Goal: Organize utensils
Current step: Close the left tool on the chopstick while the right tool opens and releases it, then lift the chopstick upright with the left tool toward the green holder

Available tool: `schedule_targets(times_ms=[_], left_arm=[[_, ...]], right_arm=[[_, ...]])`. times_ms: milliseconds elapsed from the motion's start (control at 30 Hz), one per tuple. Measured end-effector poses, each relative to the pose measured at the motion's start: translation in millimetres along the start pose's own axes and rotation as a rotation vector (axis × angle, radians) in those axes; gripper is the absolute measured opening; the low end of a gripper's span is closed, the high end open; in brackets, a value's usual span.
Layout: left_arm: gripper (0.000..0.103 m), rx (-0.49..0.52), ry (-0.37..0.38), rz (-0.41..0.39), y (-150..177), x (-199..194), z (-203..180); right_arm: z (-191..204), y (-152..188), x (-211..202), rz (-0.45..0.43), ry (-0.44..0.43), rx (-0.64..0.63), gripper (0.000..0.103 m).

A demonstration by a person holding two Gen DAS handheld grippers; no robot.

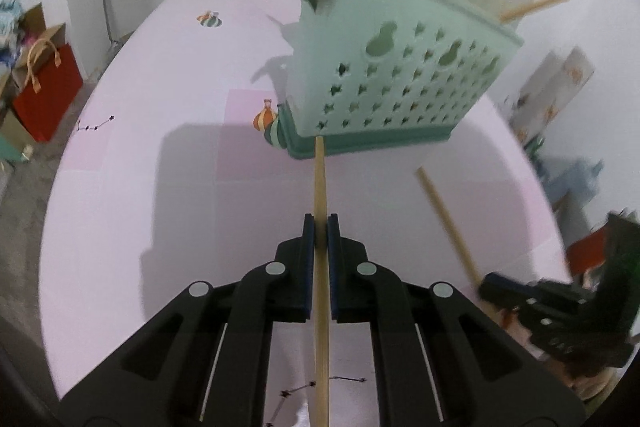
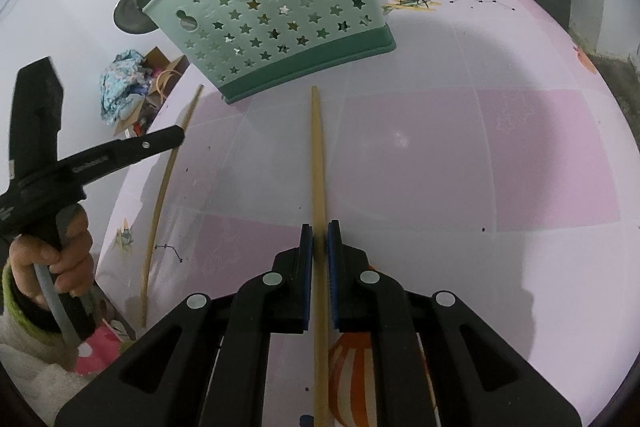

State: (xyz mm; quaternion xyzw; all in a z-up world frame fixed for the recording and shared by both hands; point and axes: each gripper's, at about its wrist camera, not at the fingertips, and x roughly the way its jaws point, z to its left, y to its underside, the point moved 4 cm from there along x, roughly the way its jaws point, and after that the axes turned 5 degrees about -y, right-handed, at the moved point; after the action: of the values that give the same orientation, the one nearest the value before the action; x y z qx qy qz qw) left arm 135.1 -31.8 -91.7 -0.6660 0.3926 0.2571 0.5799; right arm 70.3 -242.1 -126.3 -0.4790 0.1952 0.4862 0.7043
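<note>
One chopstick [image 1: 321, 187] is pinched by the left gripper [image 1: 321, 227], another chopstick [image 2: 319, 163] by the right gripper [image 2: 320, 235]; a green basket [image 2: 276, 7] is seen above, in the upper middle.

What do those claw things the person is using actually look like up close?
Each claw, left and right, is matte black plastic: two angular fingers lined with blue ribbed pads, and round silver pivot pins. From the right one's camera, the hand grips a black pistol-style handle, in a fuzzy cream sleeve with a green cuff.
</note>
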Motion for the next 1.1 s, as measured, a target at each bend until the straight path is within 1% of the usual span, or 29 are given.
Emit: schedule_targets(times_ms=[67,133,167,400,567,733,800,1000,1100], left_arm=[[0.005,-0.017,0.021,-0.022,1,-5,0],[0.005,-0.039,0.050,-0.034,2,-9,-1],[0.005,-0.051,0.065,-0.040,3,-11,-1],[0.005,-0.102,0.144,-0.088,4,-28,7],[0.005,-0.116,0.163,-0.122,5,-40,13],[0.005,-0.148,0.182,-0.160,4,-51,22],[0.005,-0.164,0.195,-0.181,4,-56,25],[0.005,-0.192,0.220,-0.212,4,-63,31],[0.005,-0.196,0.229,-0.235,4,-68,32]], right_arm=[[0,0,-1,0.003,-0.001,0.000,0.014],[2,0,-3,0.003,0.007,-0.007,0.022],[2,0,-3,0.004,0.013,-0.011,0.022],[3,-18,-4,0.005,0.038,-0.041,0.024],[2,-41,-2,-0.001,0.064,-0.070,0.027],[-7,-57,-1,0.000,0.057,-0.065,0.027],[-9,-62,2,0.012,0.051,-0.066,0.027],[5,-72,30,0.060,0.072,-0.139,0.027],[14,-78,45,0.073,0.120,-0.187,0.027]])
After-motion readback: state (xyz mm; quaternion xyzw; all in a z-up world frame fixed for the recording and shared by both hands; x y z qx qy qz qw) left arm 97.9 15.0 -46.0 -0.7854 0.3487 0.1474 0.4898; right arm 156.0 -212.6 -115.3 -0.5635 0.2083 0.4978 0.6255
